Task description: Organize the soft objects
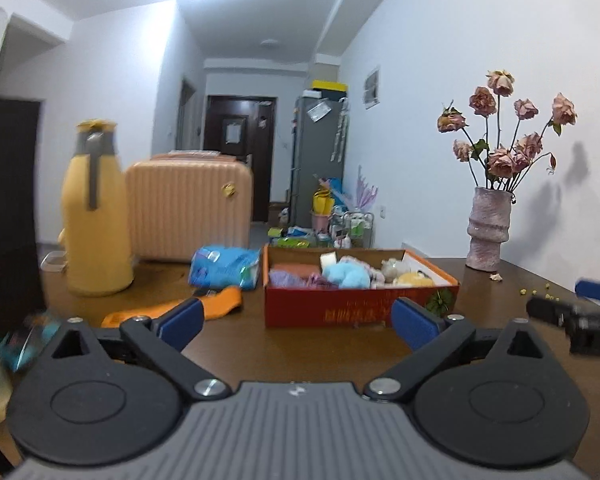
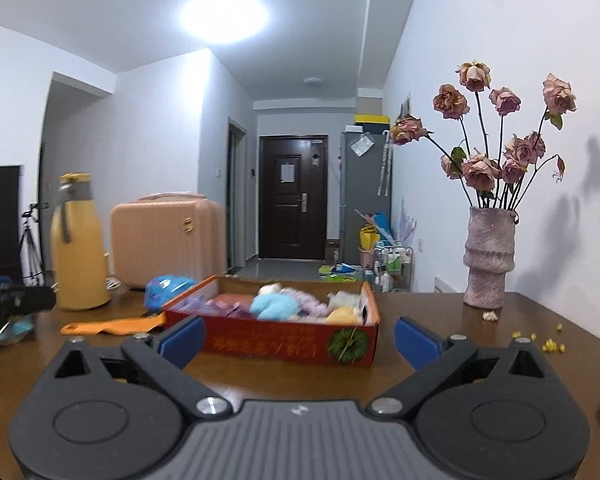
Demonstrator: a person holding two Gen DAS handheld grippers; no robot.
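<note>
Both grippers empty: left gripper and right gripper have jaws spread wide, nothing between the pads, both hovering low over the brown table just short of the box. No earlier-frame reference used.

Red cardboard box sits mid-table, already holding soft items: blue plush, yellow plush, pale plush pieces, folded orange and purple cloth.

Likely most of the sorting is done. Still outside the box: orange cloth strip lying flat to its left, blue soft pack behind that.

Further back: yellow bottle, pink suitcase, vase of dried roses.

Hard to read: motion blur smears the box contents, exact item count unclear. Teal object at the left edge is cut off, unidentifiable.
</note>
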